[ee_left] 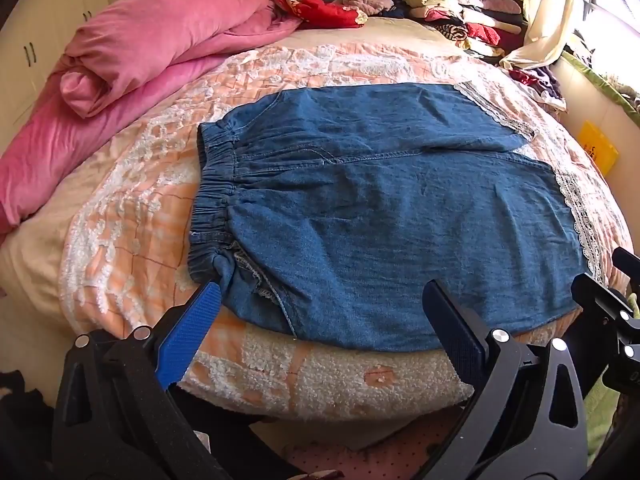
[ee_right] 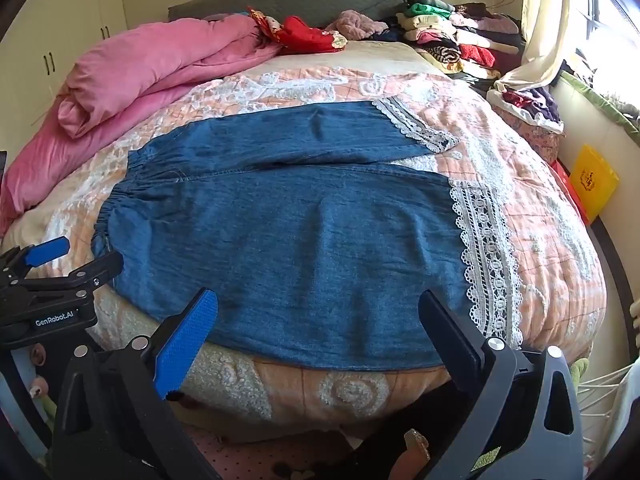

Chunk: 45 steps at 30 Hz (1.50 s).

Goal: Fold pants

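Blue denim pants (ee_left: pixel 380 208) (ee_right: pixel 296 216) lie spread flat on the bed, elastic waistband (ee_left: pixel 214 200) to the left and white lace cuffs (ee_right: pixel 486 256) to the right. The two legs run side by side, one behind the other. My left gripper (ee_left: pixel 320 300) hovers open over the near edge by the waist, nothing between its fingers. My right gripper (ee_right: pixel 320 312) hangs open over the near leg's edge, close to the lace cuff. The left gripper (ee_right: pixel 68 256) also shows at the left of the right wrist view.
A pink duvet (ee_left: pixel 120 64) is bunched at the bed's far left. Stacked folded clothes (ee_left: pixel 460 12) and a red garment (ee_left: pixel 328 10) sit by the headboard. The peach quilt (ee_right: pixel 540 216) covers the bed. A yellow bag (ee_right: pixel 592 180) leans at the right wall.
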### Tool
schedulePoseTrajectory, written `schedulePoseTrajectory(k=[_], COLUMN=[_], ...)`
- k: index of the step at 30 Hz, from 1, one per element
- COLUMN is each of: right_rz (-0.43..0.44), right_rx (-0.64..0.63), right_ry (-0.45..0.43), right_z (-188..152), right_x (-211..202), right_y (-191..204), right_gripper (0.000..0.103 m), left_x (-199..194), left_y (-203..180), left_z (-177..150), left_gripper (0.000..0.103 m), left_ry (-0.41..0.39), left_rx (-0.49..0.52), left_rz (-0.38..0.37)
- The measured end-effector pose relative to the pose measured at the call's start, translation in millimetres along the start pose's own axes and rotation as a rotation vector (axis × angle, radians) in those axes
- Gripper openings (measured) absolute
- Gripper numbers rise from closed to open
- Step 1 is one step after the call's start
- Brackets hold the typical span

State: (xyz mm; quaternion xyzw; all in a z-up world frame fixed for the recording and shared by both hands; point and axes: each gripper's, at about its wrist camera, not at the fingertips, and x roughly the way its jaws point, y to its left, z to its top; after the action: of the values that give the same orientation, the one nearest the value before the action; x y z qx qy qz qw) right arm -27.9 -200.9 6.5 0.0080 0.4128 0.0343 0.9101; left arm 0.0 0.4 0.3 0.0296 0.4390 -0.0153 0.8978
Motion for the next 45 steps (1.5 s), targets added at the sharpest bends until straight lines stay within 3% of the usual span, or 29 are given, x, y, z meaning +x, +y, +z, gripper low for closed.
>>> schedulePoseTrajectory(k=[45], right_rz=[0.01], right_rx=[-0.026], right_ry=[0.001], right_z=[1.6], right_x=[4.7], right_y=[5.3], right_gripper=[0.099], left_x=[4.4], left_y=[4.6], left_z=[-4.5], left_gripper=[0.095], left_ry=[0.007], left_rx=[0.004], left_rz=[0.004])
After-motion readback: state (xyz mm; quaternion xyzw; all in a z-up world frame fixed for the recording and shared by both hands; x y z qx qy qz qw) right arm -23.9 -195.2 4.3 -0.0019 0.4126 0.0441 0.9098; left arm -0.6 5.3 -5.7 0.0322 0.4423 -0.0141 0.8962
